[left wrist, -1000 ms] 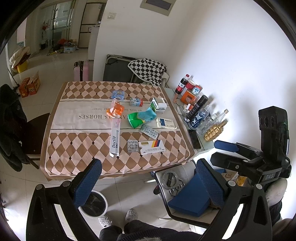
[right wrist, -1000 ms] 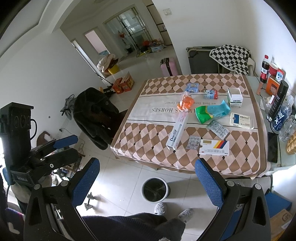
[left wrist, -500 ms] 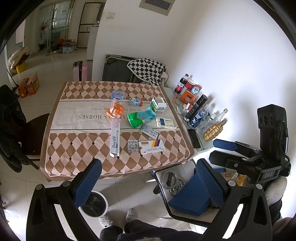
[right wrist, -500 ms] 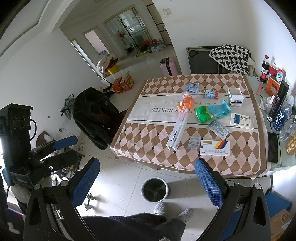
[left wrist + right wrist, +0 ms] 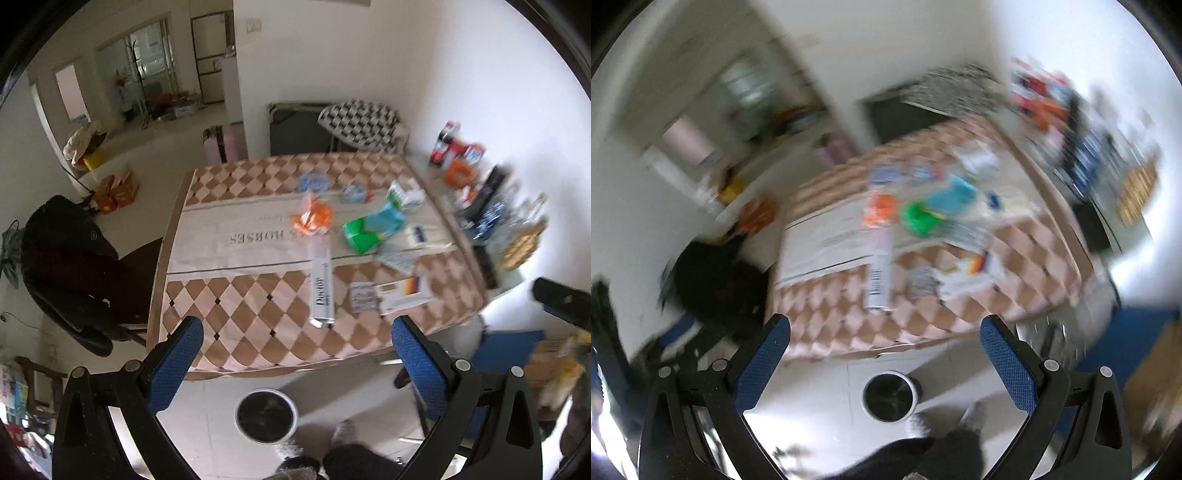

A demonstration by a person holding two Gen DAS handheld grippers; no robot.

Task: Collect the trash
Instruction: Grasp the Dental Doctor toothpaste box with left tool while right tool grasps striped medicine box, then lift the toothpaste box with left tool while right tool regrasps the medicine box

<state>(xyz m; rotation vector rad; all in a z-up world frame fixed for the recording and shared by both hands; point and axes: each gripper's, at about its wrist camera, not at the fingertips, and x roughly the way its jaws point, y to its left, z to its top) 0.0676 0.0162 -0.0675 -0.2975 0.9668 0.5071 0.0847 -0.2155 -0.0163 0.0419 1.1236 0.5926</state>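
A table with a brown checked cloth (image 5: pixel 236 317) carries trash: a long white toothpaste box (image 5: pixel 322 286), an orange wrapper (image 5: pixel 313 218), a green and blue packet (image 5: pixel 369 230), blister packs (image 5: pixel 364 295) and a white medicine box (image 5: pixel 402 291). A round bin (image 5: pixel 266 414) stands on the floor before the table; it also shows in the right wrist view (image 5: pixel 891 396). My left gripper (image 5: pixel 295 354) is open and empty above the floor, short of the table's near edge. My right gripper (image 5: pixel 884 350) is open and empty in a blurred view, facing the same table (image 5: pixel 827 332).
Bottles and cans (image 5: pixel 491 206) stand along the right wall. A chair with a black coat (image 5: pixel 70 266) is left of the table. A folded cot with a checked cushion (image 5: pixel 362 122) is behind it. My feet (image 5: pixel 343 432) are by the bin.
Both grippers have swung quickly toward the table and bin, and both views are now blurred. The table looks nearer and more centred. Nothing was picked up.
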